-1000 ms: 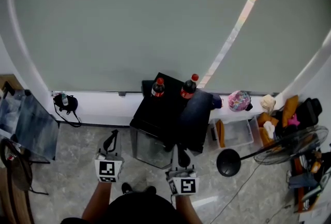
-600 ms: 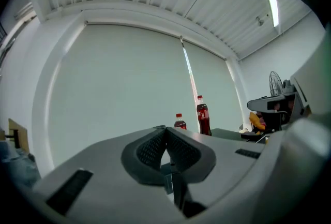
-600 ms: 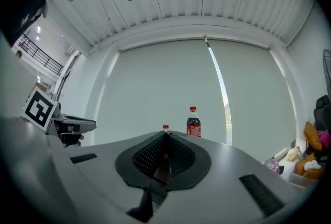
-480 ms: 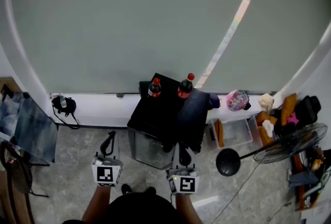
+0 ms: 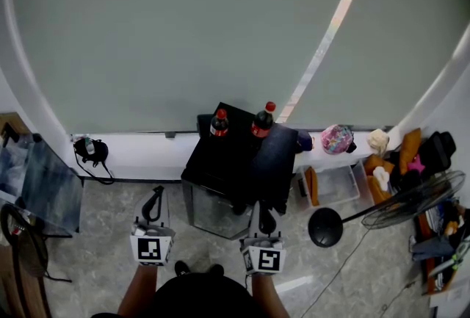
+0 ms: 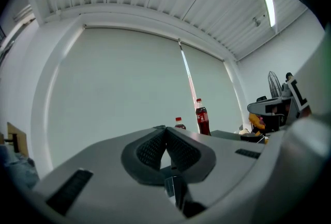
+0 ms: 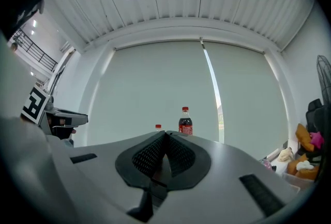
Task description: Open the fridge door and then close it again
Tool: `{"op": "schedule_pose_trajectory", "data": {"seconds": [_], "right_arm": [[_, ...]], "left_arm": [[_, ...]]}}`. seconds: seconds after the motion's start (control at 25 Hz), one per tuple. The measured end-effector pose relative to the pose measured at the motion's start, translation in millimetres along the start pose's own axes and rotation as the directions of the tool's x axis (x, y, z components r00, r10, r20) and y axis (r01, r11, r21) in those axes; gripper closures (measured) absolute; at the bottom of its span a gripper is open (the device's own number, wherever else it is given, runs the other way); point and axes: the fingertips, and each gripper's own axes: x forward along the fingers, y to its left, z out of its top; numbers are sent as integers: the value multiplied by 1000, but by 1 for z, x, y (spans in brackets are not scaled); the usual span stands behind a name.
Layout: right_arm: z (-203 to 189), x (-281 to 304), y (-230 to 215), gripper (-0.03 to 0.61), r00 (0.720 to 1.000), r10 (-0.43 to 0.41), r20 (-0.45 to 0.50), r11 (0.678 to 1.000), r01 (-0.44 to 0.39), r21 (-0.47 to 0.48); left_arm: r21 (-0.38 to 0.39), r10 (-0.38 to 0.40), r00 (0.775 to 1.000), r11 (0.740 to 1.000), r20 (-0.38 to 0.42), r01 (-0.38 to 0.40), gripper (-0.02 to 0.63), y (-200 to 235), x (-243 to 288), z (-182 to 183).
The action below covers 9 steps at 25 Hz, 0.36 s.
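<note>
Here L gripper [image 5: 155,199], R gripper [image 5: 265,219] near fridge [image 5: 224,162] edge.

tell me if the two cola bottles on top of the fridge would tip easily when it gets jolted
Somewhat tippy, I'd guess: the left bottle and right bottle are tall, narrow and upright on the fridge. They look well filled with dark drink, so probably heavy enough to ride out a mild jolt. A fallen one would likely roll.
</note>
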Motion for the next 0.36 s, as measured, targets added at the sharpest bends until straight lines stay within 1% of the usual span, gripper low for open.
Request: {"op": "schedule_pose_trajectory", "data": {"seconds": [0.08, 0.36], "right_arm": [[0, -1, -4, 571, 1000, -15, -1, 1000, 15, -8], [0, -4, -16, 571, 998, -55, 0, 998, 55, -11]], "left_arm": [[6, -3, 1000, 1000, -1, 3, 606, 0, -1, -2], [-14, -4, 1000, 1000, -15, 4, 606, 1, -3, -5]]}}
